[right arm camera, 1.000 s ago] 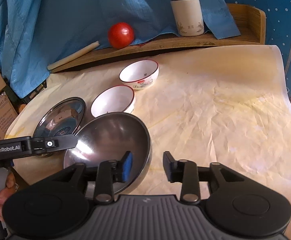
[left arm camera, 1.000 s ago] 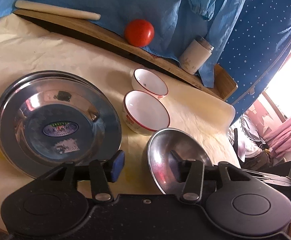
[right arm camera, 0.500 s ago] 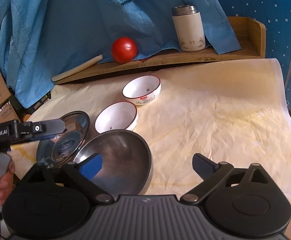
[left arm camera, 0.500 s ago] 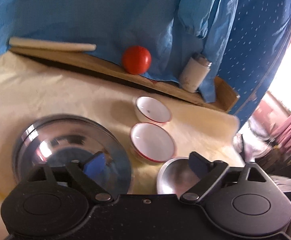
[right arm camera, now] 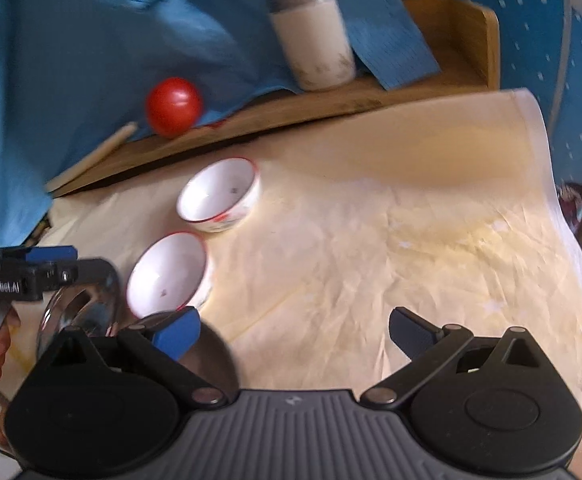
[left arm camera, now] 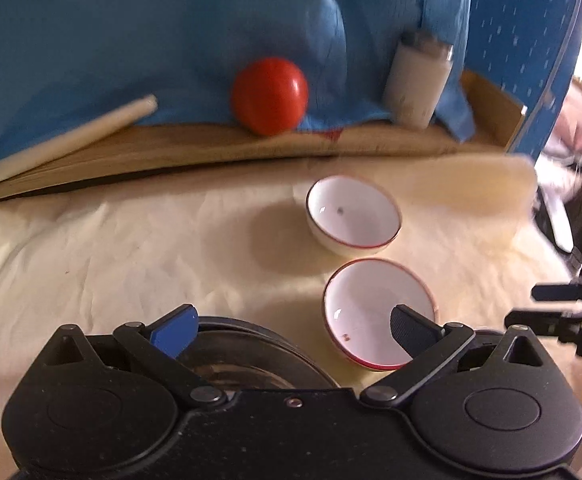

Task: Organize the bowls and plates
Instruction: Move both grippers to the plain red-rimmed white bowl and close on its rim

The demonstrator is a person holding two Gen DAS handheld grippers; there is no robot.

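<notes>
On the paper-covered tabletop (right arm camera: 411, 240), two red-rimmed bowls (left arm camera: 379, 312) sit side by side, steel plates (right arm camera: 79, 312) apparently just beside them. Left gripper (left arm camera: 291, 328) and right gripper (right arm camera: 295, 328) are opening wide, empty. Approach the nearer bowl's rim squarely before nesting.

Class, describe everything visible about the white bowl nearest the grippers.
The nearer white bowl is round and glossy, ceramic by its look, with a thin red rim and small dark specks inside. It sits upright and empty on the cream paper, close beside the farther white bowl; no gripper holds it.
</notes>
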